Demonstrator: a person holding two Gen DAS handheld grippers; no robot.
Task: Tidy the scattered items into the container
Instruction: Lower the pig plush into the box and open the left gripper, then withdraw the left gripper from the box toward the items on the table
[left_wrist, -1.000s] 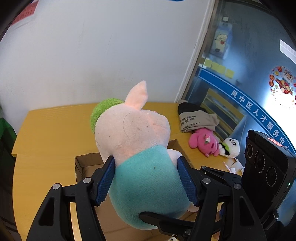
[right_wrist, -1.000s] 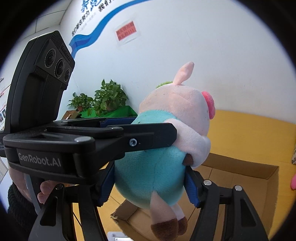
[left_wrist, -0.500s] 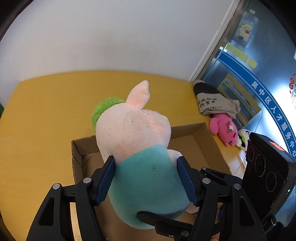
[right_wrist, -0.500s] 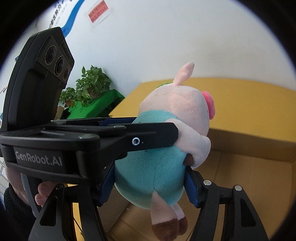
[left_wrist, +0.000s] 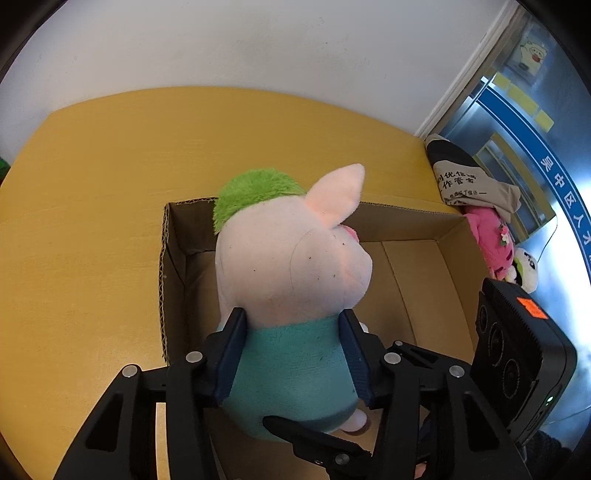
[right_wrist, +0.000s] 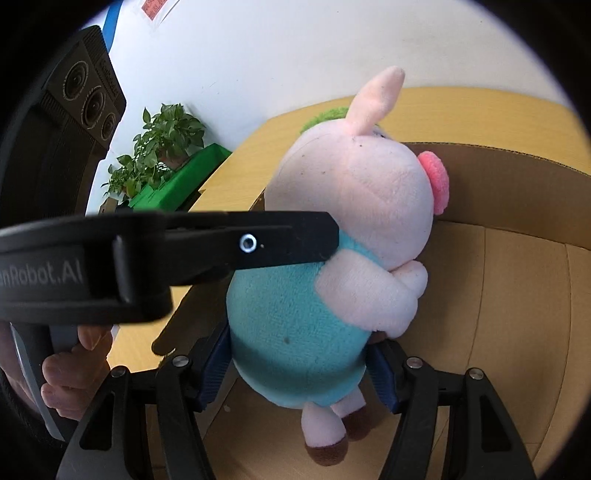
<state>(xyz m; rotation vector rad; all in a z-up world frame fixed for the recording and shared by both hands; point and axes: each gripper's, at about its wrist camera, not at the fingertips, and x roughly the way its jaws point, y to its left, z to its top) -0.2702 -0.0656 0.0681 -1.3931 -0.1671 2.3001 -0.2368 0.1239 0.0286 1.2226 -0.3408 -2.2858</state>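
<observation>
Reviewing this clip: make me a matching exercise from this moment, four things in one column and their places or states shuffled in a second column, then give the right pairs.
Things:
1. pig plush
2. cardboard box
3. pink plush
4. potted plant

Places or states:
A. open-topped on the yellow table
B. beyond the table's edge, by the white wall
C. gripped at its teal body by both the left gripper and the right gripper, over the box
D. lying on the table outside the box, beside a panda toy

Pairs: 1-C, 2-A, 3-D, 4-B
</observation>
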